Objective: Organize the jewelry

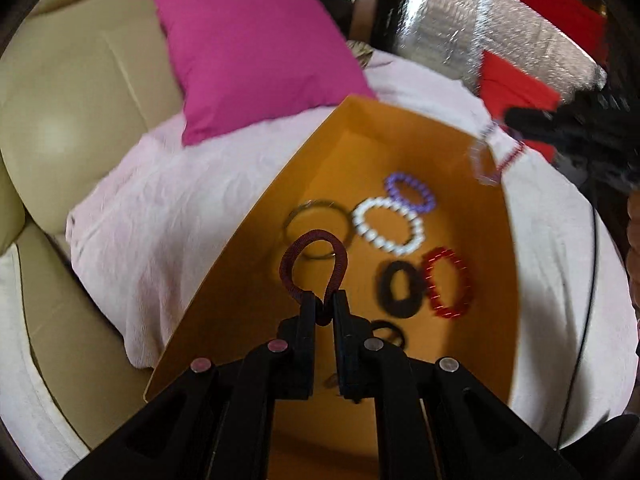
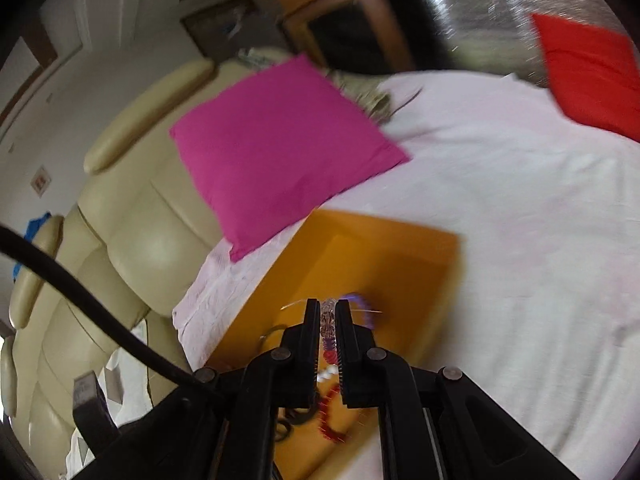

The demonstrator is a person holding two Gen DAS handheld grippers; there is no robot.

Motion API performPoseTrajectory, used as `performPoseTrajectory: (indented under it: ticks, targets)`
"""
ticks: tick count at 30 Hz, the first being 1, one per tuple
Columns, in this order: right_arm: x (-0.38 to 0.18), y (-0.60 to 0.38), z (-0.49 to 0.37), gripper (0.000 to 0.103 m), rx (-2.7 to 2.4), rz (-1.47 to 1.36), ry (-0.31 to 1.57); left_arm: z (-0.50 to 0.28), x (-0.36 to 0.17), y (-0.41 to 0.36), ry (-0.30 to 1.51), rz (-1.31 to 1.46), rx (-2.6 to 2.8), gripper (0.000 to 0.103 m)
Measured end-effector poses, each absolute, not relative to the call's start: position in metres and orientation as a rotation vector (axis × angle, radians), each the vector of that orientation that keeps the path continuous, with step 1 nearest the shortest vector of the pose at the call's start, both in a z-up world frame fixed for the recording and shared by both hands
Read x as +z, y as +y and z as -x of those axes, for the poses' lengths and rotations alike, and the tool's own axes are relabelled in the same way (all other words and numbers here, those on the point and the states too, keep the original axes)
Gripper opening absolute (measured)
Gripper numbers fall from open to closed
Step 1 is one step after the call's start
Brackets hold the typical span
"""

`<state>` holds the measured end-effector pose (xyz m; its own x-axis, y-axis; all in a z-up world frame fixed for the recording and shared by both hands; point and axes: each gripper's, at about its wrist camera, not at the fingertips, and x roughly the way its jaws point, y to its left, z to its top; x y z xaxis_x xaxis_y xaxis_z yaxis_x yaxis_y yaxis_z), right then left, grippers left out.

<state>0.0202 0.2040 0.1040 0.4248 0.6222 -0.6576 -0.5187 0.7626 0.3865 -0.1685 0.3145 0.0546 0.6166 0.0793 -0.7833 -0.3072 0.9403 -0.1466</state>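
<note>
A dark red coiled bracelet (image 1: pixel 314 266) hangs as a loop from the left gripper (image 1: pixel 325 307), whose fingers are pressed together on its lower end; the loop sits above the floor of the orange box (image 1: pixel 224 276). A beaded bracelet of clear, purple and red beads (image 2: pixel 329 330) is pinched between the closed fingers of the right gripper (image 2: pixel 329 320), held over the far right rim of the same box.

Already lying in the box: a thin metal bangle (image 1: pixel 316 226), a white bead bracelet (image 1: pixel 387 226), a purple one (image 1: pixel 410 193), a red one (image 1: pixel 446 283) and a black band (image 1: pixel 400 283). The box rests on a pale pink sheet (image 1: pixel 172 208) over a bed, with a magenta cushion (image 1: pixel 256 52) just beyond.

Assessment: the step in hand is delivery of two pieces to the box. The next move calls for lowering each over a bare patch of the box floor, clear of the pieces there, then spreading the fingers.
</note>
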Motion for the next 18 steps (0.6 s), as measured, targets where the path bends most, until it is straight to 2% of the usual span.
performPoseTrajectory:
  ticks: [9, 12, 13, 14, 16, 18]
  targets:
    - [0.051, 0.306, -0.076, 0.008, 0.751, -0.124, 1.053, 0.150, 0.027, 0.328, 0.972, 0.313, 0.230, 0.010]
    - [0.037, 0.312, -0.094, 0.012, 0.689, -0.135, 1.100, 0.150, 0.025, 0.330, 1.001, 0.326, 0.225, 0.029]
    - [0.036, 0.311, -0.097, 0.018, 0.654, -0.113, 1.099, 0.152, 0.026, 0.329, 1.003, 0.319, 0.229, 0.042]
    - [0.036, 0.308, -0.100, 0.030, 0.614, -0.094, 1.098, 0.155, 0.028, 0.328, 0.997, 0.316, 0.227, 0.049]
    - [0.042, 0.296, -0.098, 0.043, 0.592, -0.103, 1.078, 0.164, 0.038, 0.325, 0.968, 0.321, 0.220, 0.056]
    - [0.052, 0.280, -0.087, 0.043, 0.601, -0.106, 1.038, 0.175, 0.051, 0.322, 0.942, 0.320, 0.239, 0.064]
